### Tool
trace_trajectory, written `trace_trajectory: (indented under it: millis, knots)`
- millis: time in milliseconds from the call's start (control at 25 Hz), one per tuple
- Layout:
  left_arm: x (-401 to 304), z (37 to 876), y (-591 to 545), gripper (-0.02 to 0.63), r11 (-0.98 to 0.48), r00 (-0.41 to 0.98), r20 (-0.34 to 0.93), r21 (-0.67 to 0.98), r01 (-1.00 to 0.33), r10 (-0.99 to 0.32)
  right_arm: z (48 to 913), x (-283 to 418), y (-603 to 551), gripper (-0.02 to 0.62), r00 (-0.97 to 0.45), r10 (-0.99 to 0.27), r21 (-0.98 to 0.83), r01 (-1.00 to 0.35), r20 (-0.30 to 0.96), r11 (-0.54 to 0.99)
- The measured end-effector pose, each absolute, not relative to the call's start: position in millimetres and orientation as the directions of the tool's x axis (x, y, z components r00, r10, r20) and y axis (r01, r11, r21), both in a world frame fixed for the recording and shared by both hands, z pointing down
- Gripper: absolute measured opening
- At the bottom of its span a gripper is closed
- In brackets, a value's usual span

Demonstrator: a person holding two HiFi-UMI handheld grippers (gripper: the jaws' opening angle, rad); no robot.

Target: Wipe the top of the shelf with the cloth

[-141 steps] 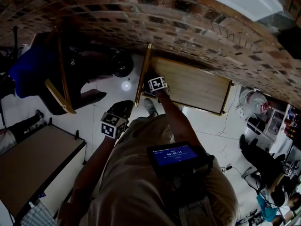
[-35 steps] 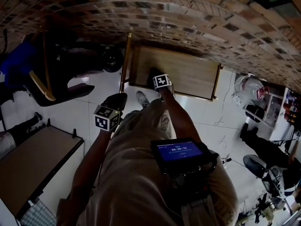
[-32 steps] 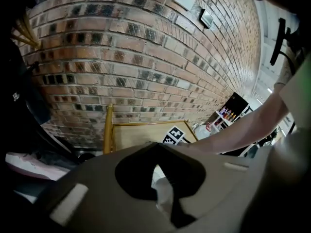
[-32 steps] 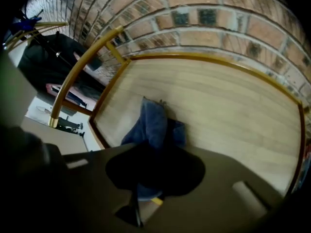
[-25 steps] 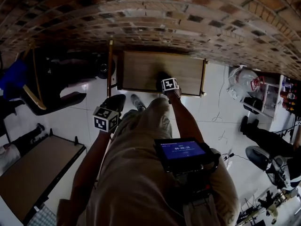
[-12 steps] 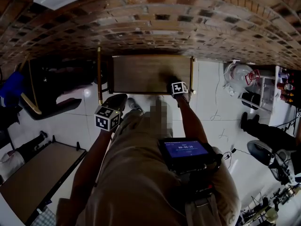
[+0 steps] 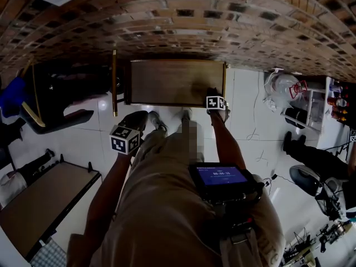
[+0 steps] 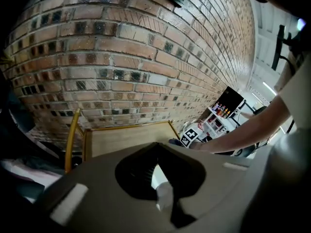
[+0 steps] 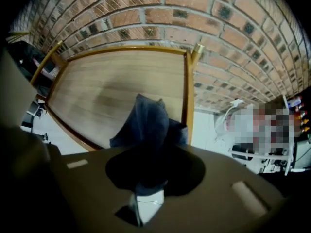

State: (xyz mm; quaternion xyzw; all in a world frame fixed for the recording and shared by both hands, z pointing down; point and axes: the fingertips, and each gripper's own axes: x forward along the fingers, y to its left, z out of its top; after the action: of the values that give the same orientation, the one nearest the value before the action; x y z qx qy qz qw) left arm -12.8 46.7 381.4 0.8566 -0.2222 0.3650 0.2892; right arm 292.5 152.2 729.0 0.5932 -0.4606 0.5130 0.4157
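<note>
The right hand-held gripper (image 9: 146,188) is clamped on a dark blue cloth (image 9: 148,123). The cloth bunches up out of the jaws and is pressed onto the wooden shelf top (image 9: 107,86). It lies in the shelf's front right corner, just beside the gold rail (image 9: 187,91) along the right edge and close to the front edge. The left hand-held gripper (image 8: 158,181) hangs back near the person's body, off the shelf, with its jaws drawn together on nothing.

The main risk, as I judge it, comes from how near the cloth is to two edges. A stroke continuing rightward would push the fabric into the rail, where it could snag or pull out of the jaws. A stroke toward the person would carry it off the front edge, and a loosened cloth would drop to the white floor (image 7: 245,127). Only part of the cloth is pinched, so a hard drag against the wood could also fold it under and leave streaks unwiped.

The open room lies to the left and toward the back, where bare wood runs across to the far left rail (image 9: 53,57) and up to the brick wall (image 7: 183,21). The wall meets the shelf's rear edge, so backward strokes must stop short of it. The gold corner post (image 9: 197,50) stands up at the back right.
</note>
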Motion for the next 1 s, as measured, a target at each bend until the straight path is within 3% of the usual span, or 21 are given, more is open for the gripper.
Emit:
trace_trajectory:
  millis: [200,400,600,1000]
  knots:
    - [-24.6,391.4,62.2,-0.021,-0.721,0.642,0.748,0.350,-0.598,-0.169,715.3,299.2,157.2,0.075,0.111,-0.150,0.067,-0.960,0.982,-0.273]
    - [-56.2,395.7,70.6,-0.021,-0.711,0.673,0.713,0.368,-0.599,-0.197,672.1,279.6,163.4,0.075,0.122,-0.301,0.036,-0.961,0.946,-0.274]
    - [-114.0,406.8,80.0,-0.021,-0.726,0.664,0.709,0.324,-0.607,-0.239,661.6,216.8,204.1,0.075,0.061,-0.273,-0.017,-0.962,0.960,-0.273]
    - [-210.7,460.3,116.4,-0.021,-0.628,0.616,0.714,0.319,-0.710,-0.333,641.5,69.9,159.8,0.075,-0.141,-0.357,-0.114,-0.989,0.923,0.096]
